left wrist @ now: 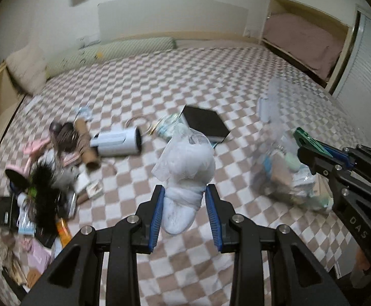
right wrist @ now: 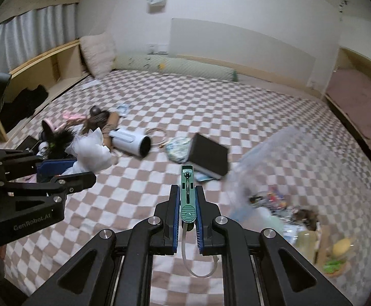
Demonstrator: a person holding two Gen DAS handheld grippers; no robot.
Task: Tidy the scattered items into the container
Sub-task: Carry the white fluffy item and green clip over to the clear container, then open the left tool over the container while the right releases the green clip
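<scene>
My left gripper (left wrist: 185, 193) is shut on a white soft bundle wrapped in mesh netting (left wrist: 185, 168), held above the checkered bed cover. In the right wrist view that bundle (right wrist: 91, 153) shows at the left, in the left gripper (right wrist: 83, 170). My right gripper (right wrist: 187, 190) is shut on a flat green tool (right wrist: 187, 204) with a pale cord looping below it. From the left wrist view, the right gripper (left wrist: 312, 149) and green tool (left wrist: 309, 137) sit at the right edge. A clear plastic bag (left wrist: 279, 173) (right wrist: 287, 204) holding several items lies blurred to the right.
On the checkered cover (left wrist: 160, 89) lie a white cylinder (left wrist: 119, 142), a black box (left wrist: 205, 125), a cardboard tube (left wrist: 86, 142) and a heap of mixed items (left wrist: 42, 186) at the left. A pillow (right wrist: 97, 51) and green bolster (right wrist: 185, 68) line the far wall.
</scene>
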